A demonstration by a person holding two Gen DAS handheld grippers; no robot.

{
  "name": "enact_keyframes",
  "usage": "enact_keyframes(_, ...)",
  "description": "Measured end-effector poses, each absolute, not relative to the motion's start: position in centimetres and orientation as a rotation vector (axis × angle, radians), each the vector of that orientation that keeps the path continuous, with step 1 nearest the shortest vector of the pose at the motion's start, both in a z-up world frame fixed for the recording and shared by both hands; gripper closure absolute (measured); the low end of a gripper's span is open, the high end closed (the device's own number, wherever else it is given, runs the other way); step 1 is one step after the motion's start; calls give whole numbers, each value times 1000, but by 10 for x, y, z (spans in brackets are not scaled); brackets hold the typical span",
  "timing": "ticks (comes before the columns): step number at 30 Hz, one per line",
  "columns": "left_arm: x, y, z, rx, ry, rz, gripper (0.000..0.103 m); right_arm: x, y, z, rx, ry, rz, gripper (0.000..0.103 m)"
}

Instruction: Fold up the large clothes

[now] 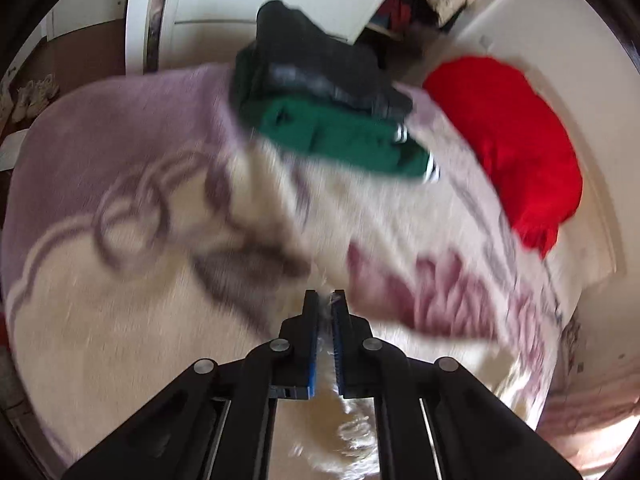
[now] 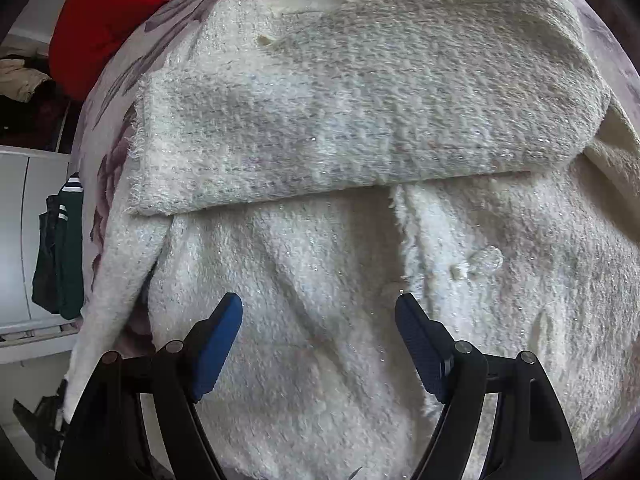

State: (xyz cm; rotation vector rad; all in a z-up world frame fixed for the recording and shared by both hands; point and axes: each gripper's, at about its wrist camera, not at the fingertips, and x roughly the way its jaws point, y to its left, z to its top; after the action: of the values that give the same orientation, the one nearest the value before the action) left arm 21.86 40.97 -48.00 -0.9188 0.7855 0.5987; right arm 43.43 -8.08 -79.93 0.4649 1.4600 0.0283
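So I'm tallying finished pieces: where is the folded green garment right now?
In the left wrist view the green garment lies at the bed's far edge, under a dark folded garment and left of the red garment. The right wrist view shows it at far left.

Readable text: none in either view.
Blanket [image 1: 120,208]: woven pattern only, no letters.
Green garment [image 1: 340,140]: white stripes, no lettering.

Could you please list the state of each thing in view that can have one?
Left gripper: shut on white fabric.
Right gripper: open, over the jacket.
White jacket: spread out, one sleeve folded across it.
Green garment: folded, under dark clothes.
Red cloth: bunched up.
Blanket: spread flat.
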Motion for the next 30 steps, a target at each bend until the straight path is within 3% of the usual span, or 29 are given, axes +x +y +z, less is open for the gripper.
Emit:
enact_keyframes(5,212,435,-499,-1143,835,552,97,436,-48,-810,464,1442,19,22)
enact_keyframes(6,203,428,-501,-1181,844,525,89,436,-46,-811,479,1442,27,22)
enact_keyframes(8,189,408,-511,-1232,877,487,47,435,-47,-809,509,1435,36,22)
enact_keyframes(9,179,394,-520,-1273,891,462,20,444,-48,-802,514,1434,39,22)
enact_keyframes(10,169,381,-529,-1318,891,446,19,445,-47,-801,513,1435,40,22)
enact_keyframes(16,164,312,-596,-1519,937,408,19,453,-74,-792,498,1423,9,17)
enact_keyframes(20,195,307,-615,-1466,891,564,23,470,-89,-779,442,1393,-22,17)
enact_keyframes(21,201,311,-613,-1407,887,680,50,473,-94,-775,430,1383,-28,17)
enact_keyframes(22,206,316,-610,-1367,882,745,84,480,-95,-773,422,1376,-31,17)
enact_keyframes(24,219,326,-598,-1308,863,768,94,495,-102,-766,417,1367,-30,17)
enact_keyframes(30,262,355,-533,-1096,767,677,96,541,-84,-759,430,1324,16,16)
